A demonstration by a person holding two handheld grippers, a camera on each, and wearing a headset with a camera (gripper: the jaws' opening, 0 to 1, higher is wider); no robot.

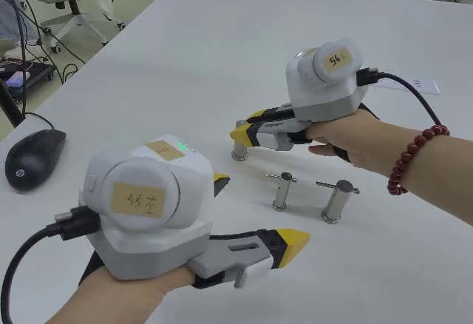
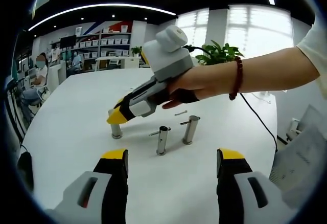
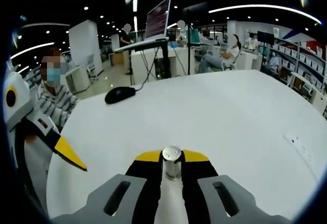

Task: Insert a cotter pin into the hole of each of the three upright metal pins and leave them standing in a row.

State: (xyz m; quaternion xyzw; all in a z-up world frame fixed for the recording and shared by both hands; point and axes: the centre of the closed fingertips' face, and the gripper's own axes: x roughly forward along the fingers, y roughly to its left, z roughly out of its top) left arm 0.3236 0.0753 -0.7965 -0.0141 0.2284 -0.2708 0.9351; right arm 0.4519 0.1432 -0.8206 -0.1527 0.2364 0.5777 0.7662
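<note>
One label (image 1: 338,59) "56", right hand-held gripper (image 3: 172,157) clamping metal pin (image 3: 172,169), HP mouse (image 1: 33,157)

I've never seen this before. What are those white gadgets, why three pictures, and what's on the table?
No robot here: a person holds a two-jaw gripper in each hand. One picture comes from a headset camera looking down; the two round ones come from cameras riding on the grippers. On the white table stand three upright metal pins. The middle pin and the end pin each carry a cotter pin through the top. The right gripper is closed on the third pin, with no cotter pin visible in it. The left gripper is open, holding nothing. A computer mouse lies near the table's edge.
</note>
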